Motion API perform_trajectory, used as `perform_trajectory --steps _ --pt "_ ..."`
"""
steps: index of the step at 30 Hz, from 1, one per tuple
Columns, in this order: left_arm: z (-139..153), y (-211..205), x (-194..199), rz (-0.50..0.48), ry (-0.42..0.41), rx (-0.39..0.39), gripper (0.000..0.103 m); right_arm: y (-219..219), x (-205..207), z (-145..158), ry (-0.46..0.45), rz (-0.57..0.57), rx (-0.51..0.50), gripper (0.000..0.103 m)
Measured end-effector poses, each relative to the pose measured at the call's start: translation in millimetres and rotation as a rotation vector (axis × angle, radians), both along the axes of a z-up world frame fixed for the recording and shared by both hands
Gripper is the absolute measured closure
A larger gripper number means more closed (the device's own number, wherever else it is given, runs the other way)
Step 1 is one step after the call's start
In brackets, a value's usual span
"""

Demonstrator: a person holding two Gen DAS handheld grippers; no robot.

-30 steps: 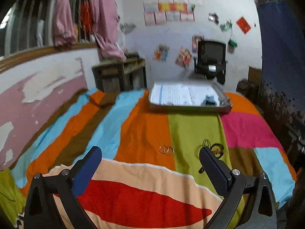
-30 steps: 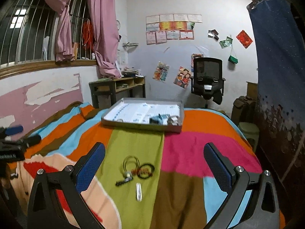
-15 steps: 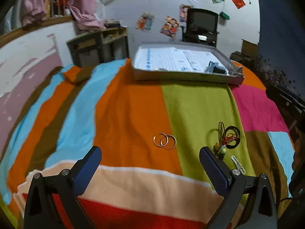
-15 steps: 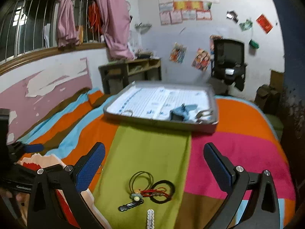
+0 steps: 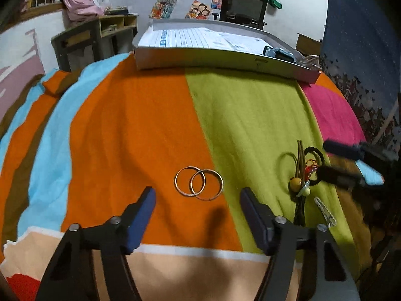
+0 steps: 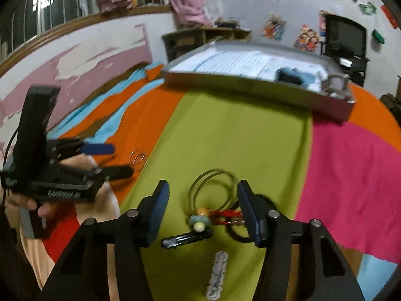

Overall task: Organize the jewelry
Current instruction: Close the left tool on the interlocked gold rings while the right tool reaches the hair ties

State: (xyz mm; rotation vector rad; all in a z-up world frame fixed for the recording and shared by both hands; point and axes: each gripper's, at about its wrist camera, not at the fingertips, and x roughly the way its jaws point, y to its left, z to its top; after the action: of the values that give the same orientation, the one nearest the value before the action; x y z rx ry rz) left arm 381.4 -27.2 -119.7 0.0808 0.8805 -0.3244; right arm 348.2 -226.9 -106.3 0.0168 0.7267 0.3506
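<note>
Nothing can be read with certainty. In the right wrist view, raised lettering runs along the black body of the left gripper [image 6: 122,159], on its near side, but blur leaves it illegible. The paper sheet [image 5: 200,39] lining the tray [image 5: 225,61] at the far end of the bed carries ruled lines and small print too fine to make out. The posters [image 5: 163,8] on the far wall show pictures only; any characters on them are unreadable.

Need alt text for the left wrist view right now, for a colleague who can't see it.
The open left gripper hovers just short of two overlapping gold hoops on the striped blanket. A tangle of hair ties lies right of it; a grey tray sits beyond.
</note>
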Motion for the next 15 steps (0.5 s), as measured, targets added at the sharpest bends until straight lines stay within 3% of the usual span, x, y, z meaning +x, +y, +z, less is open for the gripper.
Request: perform_trajectory --steps 9,11,15 --pt "-18 -3 20 0.003 0.034 -0.012 0.053 15 10 -21 0.05 0.024 0.022 0.078" --pt "-19 -4 21 -0.003 0.032 -0.011 0.058 16 11 -23 0.054 0.021 0.02 0.088" --pt "-20 -6 22 -0.012 0.036 -0.019 0.074 16 12 -22 0.056 0.022 0.029 0.097"
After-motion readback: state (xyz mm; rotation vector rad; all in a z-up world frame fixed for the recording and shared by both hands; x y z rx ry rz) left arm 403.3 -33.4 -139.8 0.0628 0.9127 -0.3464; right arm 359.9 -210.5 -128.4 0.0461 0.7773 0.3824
